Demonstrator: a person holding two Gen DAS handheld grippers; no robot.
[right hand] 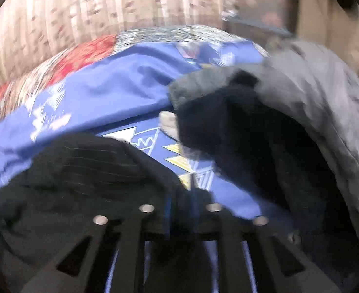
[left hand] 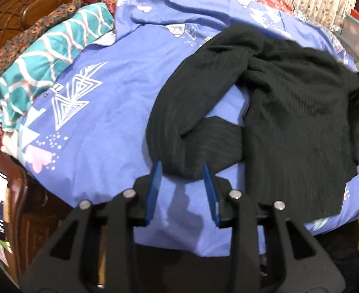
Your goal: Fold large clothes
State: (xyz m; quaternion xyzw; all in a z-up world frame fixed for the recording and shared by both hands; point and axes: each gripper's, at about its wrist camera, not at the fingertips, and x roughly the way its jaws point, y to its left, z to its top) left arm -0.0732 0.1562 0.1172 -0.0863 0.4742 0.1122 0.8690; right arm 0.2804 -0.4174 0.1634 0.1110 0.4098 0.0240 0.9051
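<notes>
Left gripper [left hand: 183,171] clenches one black pinstriped garment's [left hand: 289,112] sleeve near my blue patterned bedsheet's [left hand: 101,127] front edge; right gripper's [right hand: 179,202] state I cannot tell.

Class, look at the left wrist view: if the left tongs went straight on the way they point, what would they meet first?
Most likely the black pinstriped garment: a rolled fold of it already sits between the tips of the left tongs, lying on the blue patterned sheet. Whether the pads press on it is unclear.

no text, label or number on anything here can be read.
</notes>
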